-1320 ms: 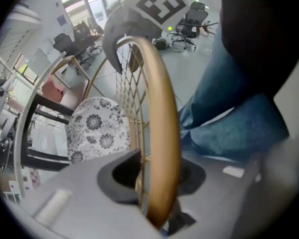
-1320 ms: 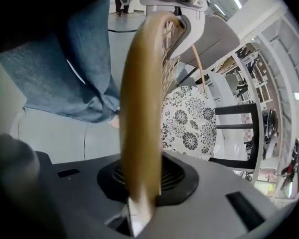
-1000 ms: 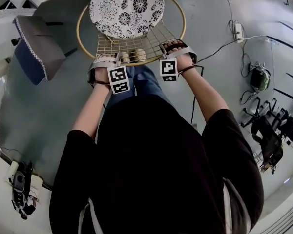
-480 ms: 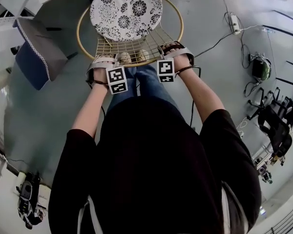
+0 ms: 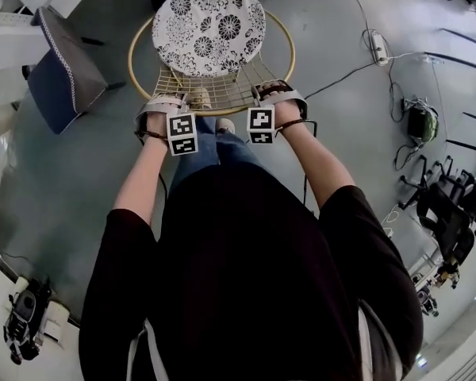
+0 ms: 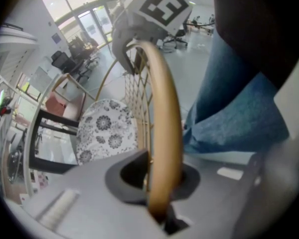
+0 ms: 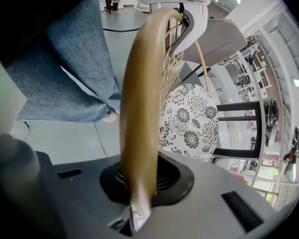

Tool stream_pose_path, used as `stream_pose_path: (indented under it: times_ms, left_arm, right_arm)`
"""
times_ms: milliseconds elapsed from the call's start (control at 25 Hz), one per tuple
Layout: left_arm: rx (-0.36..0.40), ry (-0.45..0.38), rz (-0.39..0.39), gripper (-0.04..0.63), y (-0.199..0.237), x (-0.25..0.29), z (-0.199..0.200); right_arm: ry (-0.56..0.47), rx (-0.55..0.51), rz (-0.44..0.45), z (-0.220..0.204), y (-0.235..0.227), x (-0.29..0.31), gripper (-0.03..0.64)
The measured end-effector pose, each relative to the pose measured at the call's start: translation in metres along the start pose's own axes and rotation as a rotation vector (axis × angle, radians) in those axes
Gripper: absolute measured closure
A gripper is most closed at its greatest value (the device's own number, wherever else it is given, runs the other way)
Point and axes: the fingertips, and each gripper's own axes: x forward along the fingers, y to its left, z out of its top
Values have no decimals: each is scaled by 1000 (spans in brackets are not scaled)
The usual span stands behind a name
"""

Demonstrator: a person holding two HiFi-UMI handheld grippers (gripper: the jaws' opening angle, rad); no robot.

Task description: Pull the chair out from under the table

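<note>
The chair (image 5: 210, 30) stands on the grey floor (image 5: 341, 141) straight ahead of the person. Its hoop back (image 5: 222, 112) runs crosswise under both hands, equally near each. The right hand-held gripper (image 7: 139, 183) is clamped on that hoop. The left hand-held gripper (image 6: 159, 183) is closing around it. A white counter (image 5: 4, 42) lies beyond, at upper left.
</note>
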Motion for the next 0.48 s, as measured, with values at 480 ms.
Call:
stream_pose_path:
  times_ms: [480]
  left_arm:
    - [-9,-7,-45,560,-75,-6,15]
  right_arm:
    - [-3,3,10,22,69,-18,584]
